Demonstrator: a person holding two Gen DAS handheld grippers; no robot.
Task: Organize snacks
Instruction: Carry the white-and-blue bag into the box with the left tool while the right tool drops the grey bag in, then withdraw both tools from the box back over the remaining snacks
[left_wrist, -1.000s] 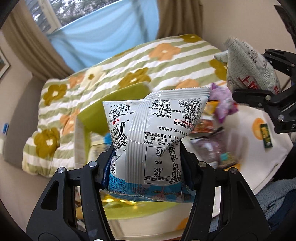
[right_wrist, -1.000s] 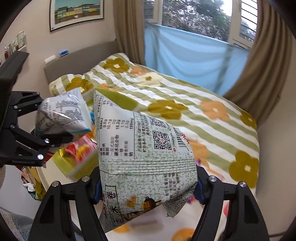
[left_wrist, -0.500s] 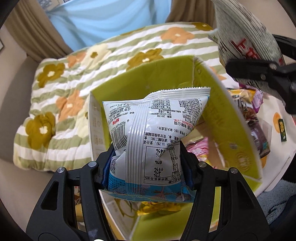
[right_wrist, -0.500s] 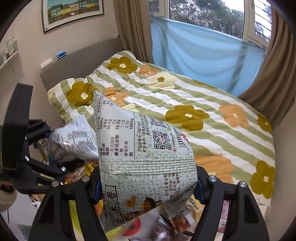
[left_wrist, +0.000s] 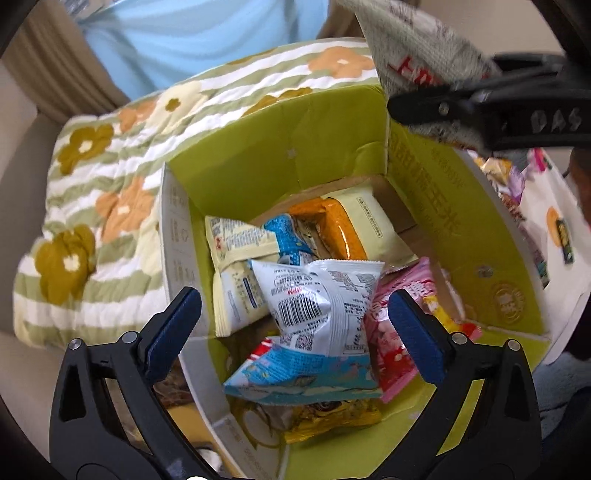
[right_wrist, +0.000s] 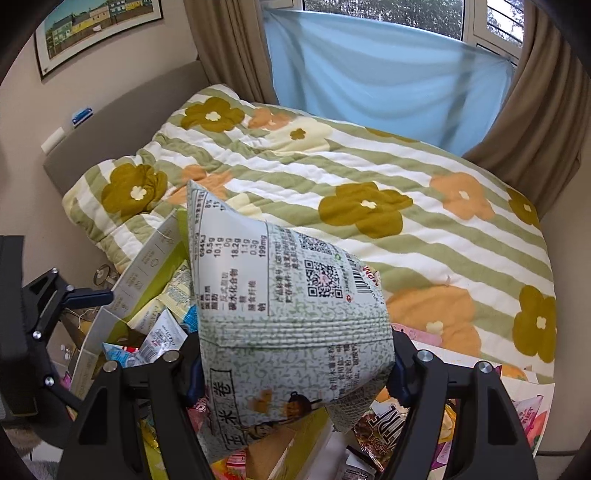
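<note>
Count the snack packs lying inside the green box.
7 visible in the box: cream-orange pack at back, yellow-white pack left, blue pack between them, white pack centre, pink pack right, gold pack front, small yellow-red one far right. More may lie underneath.

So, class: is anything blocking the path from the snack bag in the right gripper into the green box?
Nothing visible does. The rice-roll snack bag sits clamped in the right gripper beside the open-topped green cardboard box.

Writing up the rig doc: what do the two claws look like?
Both match: the left claw and right claw have matte black angular arms with triangular cutouts, silver rivets at the pivots and dark blue pads on the fingers. No cables or sleeves visible.
</note>
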